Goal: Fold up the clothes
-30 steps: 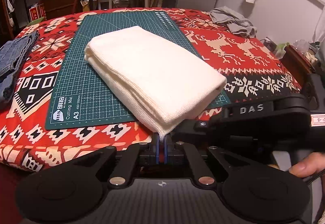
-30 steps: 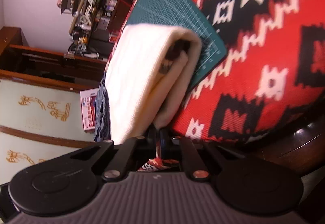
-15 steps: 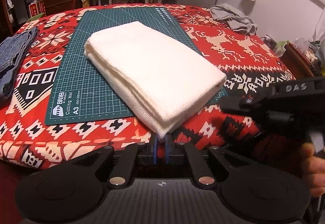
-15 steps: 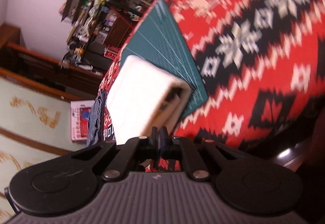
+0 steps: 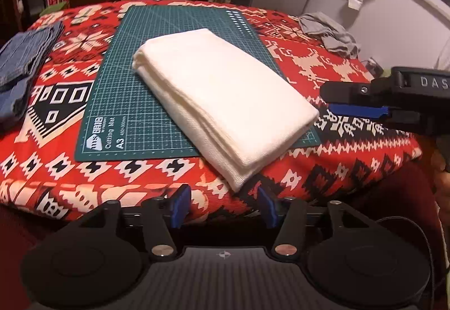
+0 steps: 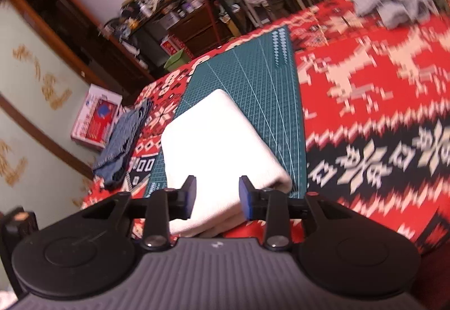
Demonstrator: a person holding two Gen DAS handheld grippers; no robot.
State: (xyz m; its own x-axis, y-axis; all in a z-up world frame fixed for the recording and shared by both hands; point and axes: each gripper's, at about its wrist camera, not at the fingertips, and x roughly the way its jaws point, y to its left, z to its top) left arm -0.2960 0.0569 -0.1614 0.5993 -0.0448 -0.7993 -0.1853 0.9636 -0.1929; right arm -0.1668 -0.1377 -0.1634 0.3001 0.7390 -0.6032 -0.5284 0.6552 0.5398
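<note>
A folded cream cloth (image 5: 222, 107) lies diagonally on a green cutting mat (image 5: 126, 101), which rests on a table covered by a red patterned cloth (image 5: 337, 169). The folded cloth runs from the middle of the mat toward the mat's near right corner; its nearest corner overhangs the mat's front edge and lies on the red patterned cloth, close to the table's near edge. Stacked layers show along its left long side.

The left gripper (image 5: 223, 207) sits at the near edge of the table, its two blue-padded fingers (image 5: 180, 204) spread wide apart and holding nothing; the cloth's nearest corner points into the gap between them without touching either pad.

The right gripper (image 6: 216, 199) also has its fingers (image 6: 189, 197) apart and empty, with the near end of the cream cloth (image 6: 213, 146) seen between and beyond them. In the left wrist view this same gripper (image 5: 393, 101) appears at the right edge of the table, just beside the cloth's right corner and clear of it. The right wrist view is motion-blurred.

A pile of blue denim (image 5: 22, 68) lies at the left edge of the table, well apart from the mat. A crumpled grey garment (image 5: 329, 34) lies at the far right corner.
</note>
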